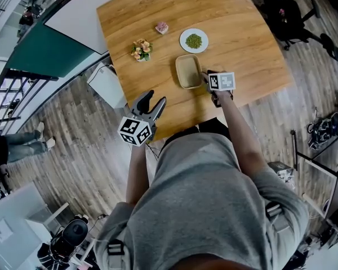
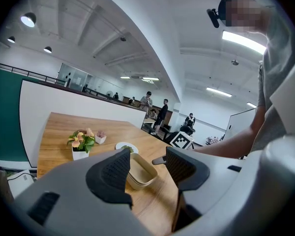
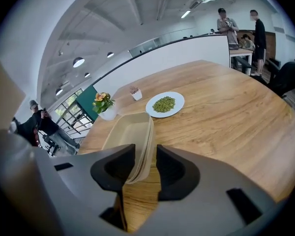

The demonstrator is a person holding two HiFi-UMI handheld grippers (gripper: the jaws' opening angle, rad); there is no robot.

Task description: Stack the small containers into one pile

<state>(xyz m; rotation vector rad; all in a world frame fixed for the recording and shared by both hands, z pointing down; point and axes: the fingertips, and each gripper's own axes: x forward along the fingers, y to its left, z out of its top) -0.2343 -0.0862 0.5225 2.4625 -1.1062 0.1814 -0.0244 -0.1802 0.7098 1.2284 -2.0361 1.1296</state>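
Small containers (image 1: pixel 188 71) lie nested in one pile near the front edge of the desk (image 1: pixel 248 32), at least two by their rims. The right claw (image 3: pixel 145 151) stands open astride the near rim, not pinching, probably a release. The left claw (image 2: pixel 147 156) hangs open and empty, seemingly unneeded; one plate of green bits (image 1: pixel 194 40), one flower pot (image 1: pixel 141 50) and one tiny pink pot (image 1: pixel 161 27) sit well apart

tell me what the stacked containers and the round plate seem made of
Stacked containers: likely moulded paper pulp or plant fibre, matte beige, with thin, soft-edged layered rims. Plate: probably glazed ceramic or melamine, smooth plain white; the look does not settle which.
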